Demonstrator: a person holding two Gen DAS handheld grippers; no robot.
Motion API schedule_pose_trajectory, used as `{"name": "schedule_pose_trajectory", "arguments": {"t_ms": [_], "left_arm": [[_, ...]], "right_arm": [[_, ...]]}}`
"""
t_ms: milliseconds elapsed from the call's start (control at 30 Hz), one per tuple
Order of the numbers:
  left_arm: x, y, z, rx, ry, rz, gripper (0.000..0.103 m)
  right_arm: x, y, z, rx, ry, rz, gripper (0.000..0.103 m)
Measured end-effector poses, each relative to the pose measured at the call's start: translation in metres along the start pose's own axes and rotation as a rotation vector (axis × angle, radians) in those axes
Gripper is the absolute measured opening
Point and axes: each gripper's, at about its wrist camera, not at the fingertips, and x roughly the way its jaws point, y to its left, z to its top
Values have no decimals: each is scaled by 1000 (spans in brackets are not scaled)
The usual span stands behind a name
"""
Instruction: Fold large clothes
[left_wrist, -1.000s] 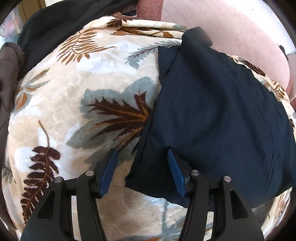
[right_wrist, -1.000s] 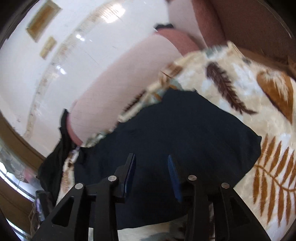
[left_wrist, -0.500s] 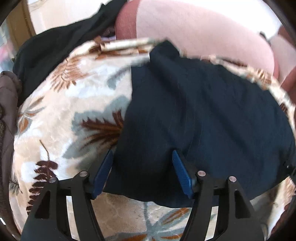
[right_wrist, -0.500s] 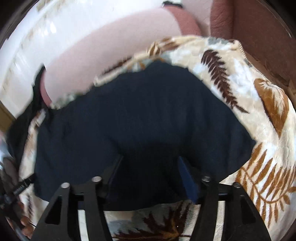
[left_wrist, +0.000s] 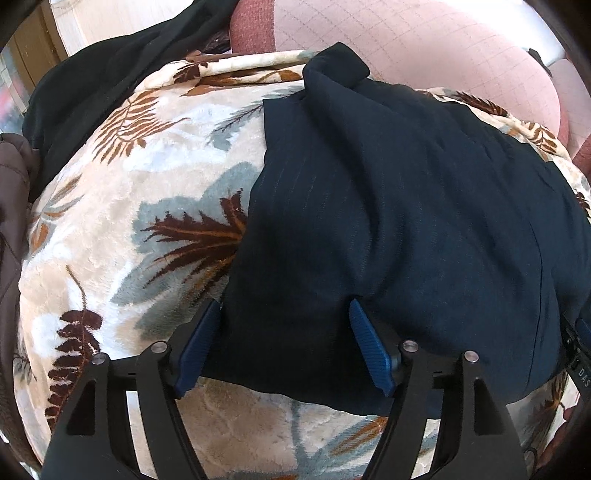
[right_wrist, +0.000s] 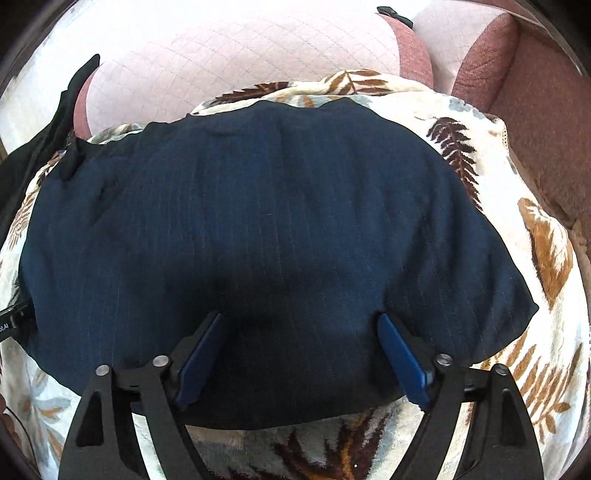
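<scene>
Navy pinstriped garment (left_wrist: 406, 206) lies folded flat on leaf-print blanket (left_wrist: 122, 206). Left gripper (left_wrist: 284, 332) and right gripper (right_wrist: 299, 343) both wide open, fingers pressed onto its near edge, nothing clamped.

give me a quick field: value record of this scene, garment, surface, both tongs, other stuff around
garment: navy pinstriped garment, folded into a broad flat block
surface: leaf-print plush blanket under the garment
left tongs: left tongs open, over the garment's near left edge, gripping nothing
right tongs: right tongs open, over the garment's near edge, gripping nothing
background: pink quilted cushion behind the blanket
other clothes: black garment at far left, brown quilted item at the left edge
fold state: looks compact; whether more folds remain cannot be told
</scene>
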Motion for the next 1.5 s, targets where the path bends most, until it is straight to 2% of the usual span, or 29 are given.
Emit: {"name": "schedule_pose_trajectory", "arguments": {"t_ms": [267,400,567,700,767,800,867,900,933,967,1000,1067,1167,1233,1267,1333,1400,1500], "left_arm": [[2,3,2,0,5,-8,74],[-4,3,3,7,-5,0,74],[-29,1,2,34,-87,-8,74],[-33,-4,-1,68,-98,-14,74],[-27,-7,-4,76,-80,-3,74],[-25,-8,-4,78,-73,-1,74],[-21,-9,-6,79,-63,3,74],[-21,-10,-6,79,-63,4,74],[-21,-10,-7,80,-63,6,74],[-20,-10,-8,80,-64,6,74],[-20,-9,-9,82,-64,8,74],[-18,-10,-11,82,-60,11,74],[-12,-8,-12,76,-27,-2,74],[-12,-3,-10,63,-8,-30,74],[-15,3,-8,50,1,-54,74],[-24,22,-2,-1,-1,-105,74],[-32,45,5,-59,-15,-150,74],[-33,80,21,-166,-6,-193,74]], "right_arm": [[2,2,2,12,5,-11,92],[-5,-6,8,29,18,18,92],[-32,-56,12,213,-93,71,90],[-46,-91,15,332,-157,31,90],[-43,-106,16,368,-139,9,92],[-37,-110,16,370,-109,-26,92],[-21,-113,15,344,-47,-43,91],[-14,-112,12,331,-18,-35,89],[-5,-111,8,316,-3,8,78],[-5,-111,5,311,-18,37,67],[-9,-110,4,304,-50,41,63],[-17,-113,4,311,-86,86,32],[-10,-122,7,362,-13,115,35],[-19,-124,10,376,-4,100,38],[-28,-121,8,386,-19,81,43],[-49,-120,6,422,-90,45,43],[-69,-118,8,449,-173,96,48],[-76,-103,23,408,-213,184,52]]}}
